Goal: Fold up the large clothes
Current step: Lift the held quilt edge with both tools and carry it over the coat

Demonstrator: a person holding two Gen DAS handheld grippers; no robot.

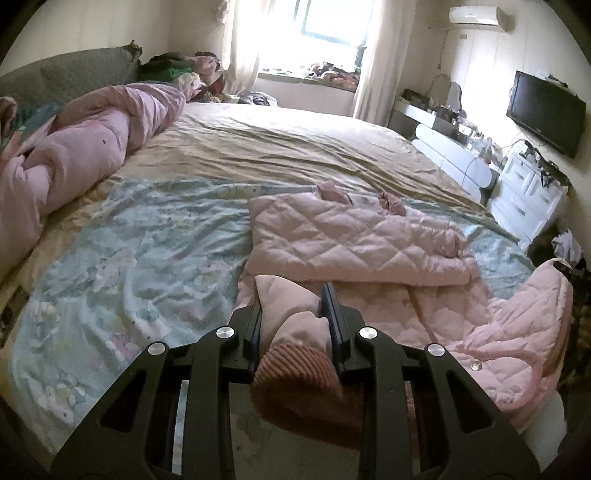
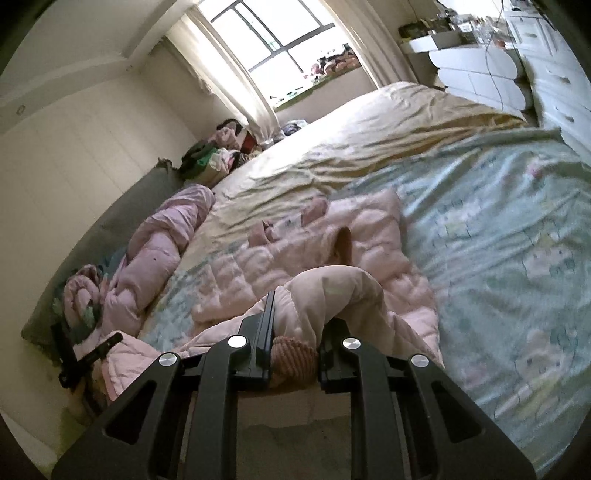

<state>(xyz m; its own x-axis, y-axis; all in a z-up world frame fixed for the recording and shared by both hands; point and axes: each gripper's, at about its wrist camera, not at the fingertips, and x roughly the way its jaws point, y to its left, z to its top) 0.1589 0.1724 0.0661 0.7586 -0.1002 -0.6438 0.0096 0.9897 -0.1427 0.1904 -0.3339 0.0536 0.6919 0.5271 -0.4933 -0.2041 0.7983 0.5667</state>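
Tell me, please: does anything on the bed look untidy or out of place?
Yes. A pink duvet lies twisted in a heap along the bed's left side near the headboard, not spread flat. The tan sheet is wrinkled. The pink quilted jacket itself lies partly folded, as the task expects.

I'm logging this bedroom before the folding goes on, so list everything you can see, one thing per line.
jacket: one, pink quilted, on bed, part folded
cuffs: two, ribbed pink, one in each gripper
quilt: one, pink, rolled by headboard
bed: one, beige sheet, pale blue print cover
TV: one, black, on wall
drawers: white, beside bed
air conditioner: one, white, high on wall
window: one, white curtains
left gripper: black, shut on cuff
right gripper: black, shut on cuff
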